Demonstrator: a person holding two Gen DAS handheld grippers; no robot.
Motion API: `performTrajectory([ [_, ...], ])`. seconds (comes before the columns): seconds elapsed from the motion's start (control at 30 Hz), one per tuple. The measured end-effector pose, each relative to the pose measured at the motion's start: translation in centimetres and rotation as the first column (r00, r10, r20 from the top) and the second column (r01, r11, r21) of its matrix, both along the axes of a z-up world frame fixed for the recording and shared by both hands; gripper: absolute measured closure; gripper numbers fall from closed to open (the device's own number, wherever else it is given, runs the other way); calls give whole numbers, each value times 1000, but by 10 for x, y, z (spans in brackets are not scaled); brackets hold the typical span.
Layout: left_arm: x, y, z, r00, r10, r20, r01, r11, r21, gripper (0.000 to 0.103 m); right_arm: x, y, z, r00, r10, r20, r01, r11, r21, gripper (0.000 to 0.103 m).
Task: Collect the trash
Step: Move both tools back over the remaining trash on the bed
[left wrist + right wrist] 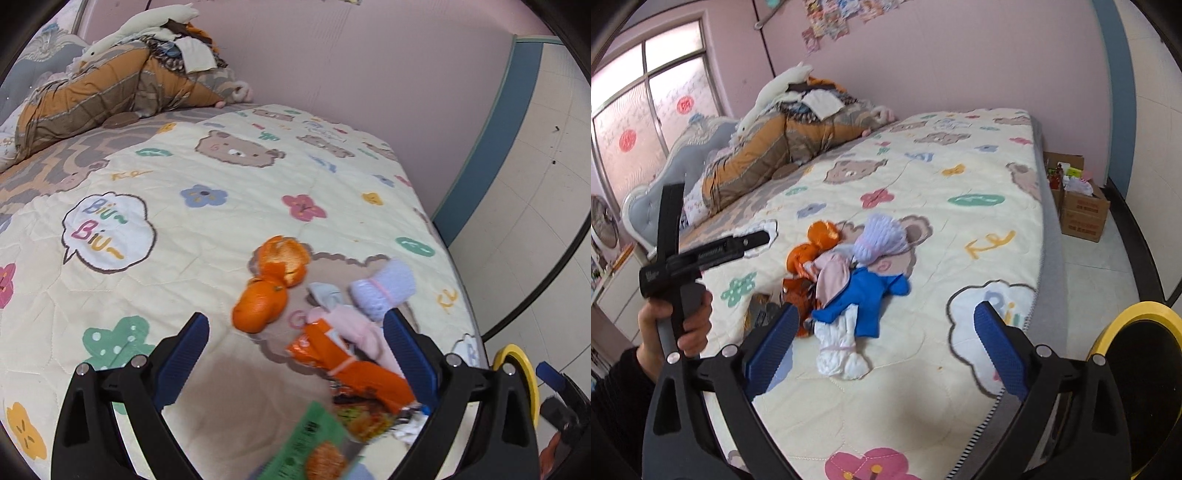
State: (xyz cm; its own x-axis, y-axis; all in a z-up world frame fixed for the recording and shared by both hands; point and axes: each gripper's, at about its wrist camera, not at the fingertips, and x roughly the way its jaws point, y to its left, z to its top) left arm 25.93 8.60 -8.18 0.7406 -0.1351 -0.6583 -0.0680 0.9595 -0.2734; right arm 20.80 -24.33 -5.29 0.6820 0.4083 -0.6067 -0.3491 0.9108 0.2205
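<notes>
A heap of trash and small clothes lies on the bed. In the left wrist view I see orange peel [275,284], an orange snack wrapper [351,365], a green packet [314,443], a pink sock [354,328] and a lilac sock roll [384,288]. My left gripper [295,328] is open, just above the wrappers. In the right wrist view the heap shows the peel [812,243], a blue cloth [868,295] and a white crumpled piece [838,350]. My right gripper [886,325] is open and empty, short of the heap.
The bed has a cartoon bear quilt [960,229], with a folded orange-brown duvet [92,99] at its head. A yellow-rimmed black bin [1141,365] stands at the bed's right edge. Cardboard boxes [1078,206] sit on the floor beyond.
</notes>
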Motion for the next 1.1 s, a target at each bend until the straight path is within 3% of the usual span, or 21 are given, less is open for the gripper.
performTrajectory([
  [0.4,38,24,-40,994,46,-100,-42,998,48,11,17,55,-57,993,67,-96,-77,991,-106,11],
  [0.9,71,21,-65,988,50,-148,-40,997,65,12,33,72,-84,987,81,-140,-102,983,-150,15],
  [1.1,79,14,-73,986,29,-164,-18,997,71,24,37,72,-95,983,79,-169,-102,986,-134,21],
])
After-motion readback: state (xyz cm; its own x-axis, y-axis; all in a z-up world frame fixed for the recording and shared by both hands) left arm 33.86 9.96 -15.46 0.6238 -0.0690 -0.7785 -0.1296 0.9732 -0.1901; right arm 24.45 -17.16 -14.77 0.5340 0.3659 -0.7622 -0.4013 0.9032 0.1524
